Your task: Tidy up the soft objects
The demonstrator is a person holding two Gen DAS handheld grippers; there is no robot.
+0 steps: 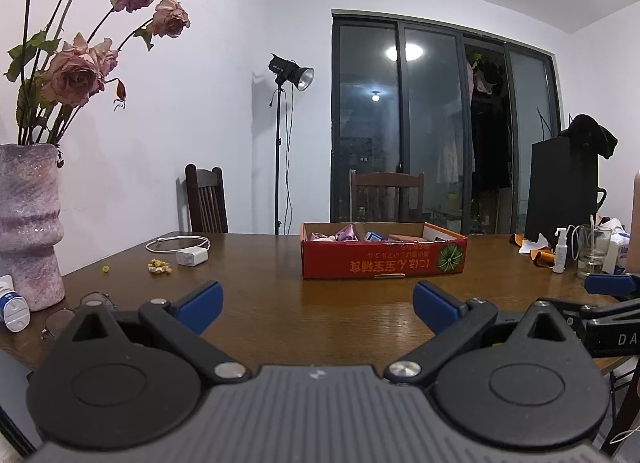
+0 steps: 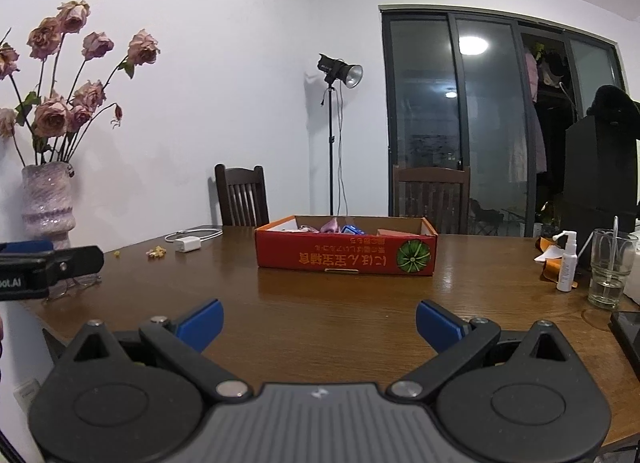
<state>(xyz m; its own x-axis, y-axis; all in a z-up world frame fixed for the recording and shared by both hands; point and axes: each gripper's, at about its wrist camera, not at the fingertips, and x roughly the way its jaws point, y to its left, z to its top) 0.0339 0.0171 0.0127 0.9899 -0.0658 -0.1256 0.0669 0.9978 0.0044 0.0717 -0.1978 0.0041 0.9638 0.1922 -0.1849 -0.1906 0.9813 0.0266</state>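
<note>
White walls and a dark sliding glass door (image 1: 440,123) frame a brown wooden tabletop (image 1: 320,303) in both wrist views. At nine o'clock in the left wrist view stands a pink textured vase (image 1: 30,223) of dried roses (image 1: 76,75), with eyeglasses (image 1: 68,315) lying just beside its base. Toward eleven o'clock a white charger (image 1: 192,256) with a coiled cable rests near a few scattered yellow bits (image 1: 159,266). At twelve o'clock, well apart from both claws, sits a red cardboard box (image 1: 384,259) printed with Japanese characters and a green fruit; soft objects (image 1: 346,233) in pink and blue show above its rim, though their kinds are unclear. At two o'clock stand a white spray bottle (image 1: 560,251) and a drinking glass (image 1: 594,249). The left claw (image 1: 318,309) hovers low over the near tabletop, its blue-tipped fingers (image 1: 204,303) spread wide, gripping nothing. The right claw (image 2: 320,323) is likewise spread wide and bare, level beside it.
</note>
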